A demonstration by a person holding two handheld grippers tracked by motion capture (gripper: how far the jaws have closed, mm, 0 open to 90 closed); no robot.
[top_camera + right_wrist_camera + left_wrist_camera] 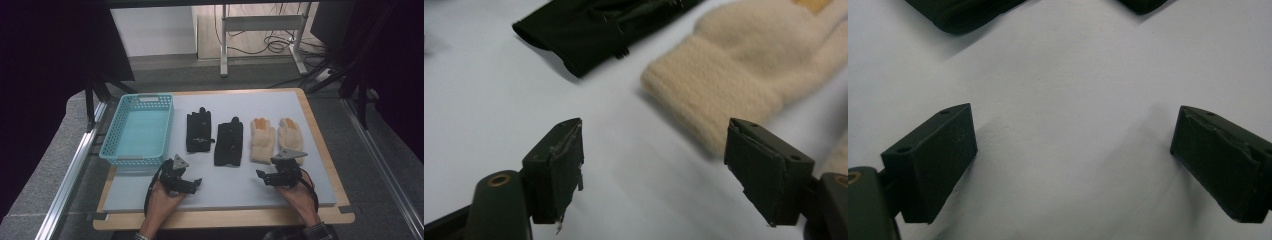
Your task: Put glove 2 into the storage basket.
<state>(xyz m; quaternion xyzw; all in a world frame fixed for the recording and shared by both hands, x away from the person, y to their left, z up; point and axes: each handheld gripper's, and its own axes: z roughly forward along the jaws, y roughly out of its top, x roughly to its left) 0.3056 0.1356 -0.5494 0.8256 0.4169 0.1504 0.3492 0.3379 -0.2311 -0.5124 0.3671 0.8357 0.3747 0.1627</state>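
A teal basket (116, 135) is sitting at the mat's (225, 185) far left corner, and nothing is lying inside it; its perforated floor is showing bare. To its right, four gloves are lying in a row, all outside the basket: a short black glove (199, 131), a longer black glove (229, 141), then a cream glove (262, 140) and a second cream glove (290, 134) beside it.

The left gripper (192, 184) is resting on the mat just below the basket's near right corner, its jaws standing wide apart over bare mat, gripping nothing. The right gripper (264, 176) is sitting near the cuffs of the cream gloves, its jaws likewise spread wide and gripping nothing; in the right gripper view, a cream cuff (719, 95) is lying just beyond the jaws, not touching them.
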